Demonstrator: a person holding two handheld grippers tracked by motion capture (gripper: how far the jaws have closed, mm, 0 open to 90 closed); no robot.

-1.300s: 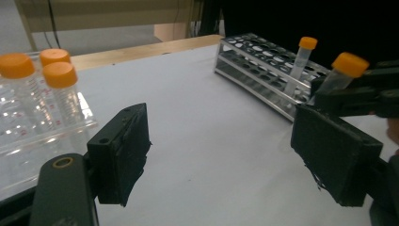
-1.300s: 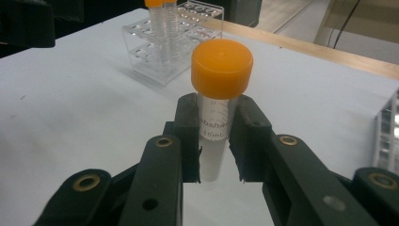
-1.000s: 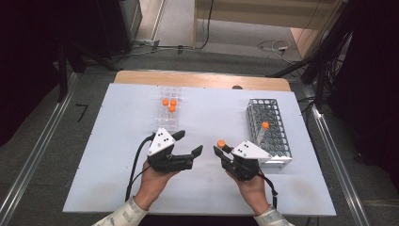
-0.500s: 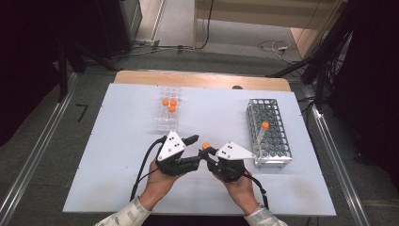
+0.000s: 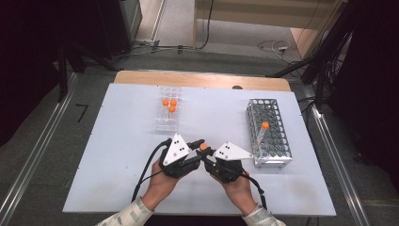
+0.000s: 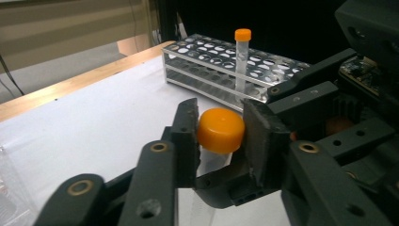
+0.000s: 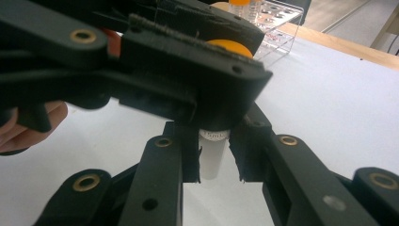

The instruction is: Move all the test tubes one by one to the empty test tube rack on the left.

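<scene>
The person holds one tube between the two tools above the near middle of the counter. The right hand-held gripper is clamped on the tube's clear body, and the left hand-held gripper has just been closing its jaws, which now press on the tube's orange cap. Judging by this, the cap is gripped but not yet off, so the uncapping is only beginning. One capped tube already stands in the metal rack at the right, and three more orange-capped tubes wait in the clear rack farther off at the left.

Compared with a second ago, the two hands have come together from positions apart, and the left jaws, then wide open and empty, now grip the cap.
</scene>
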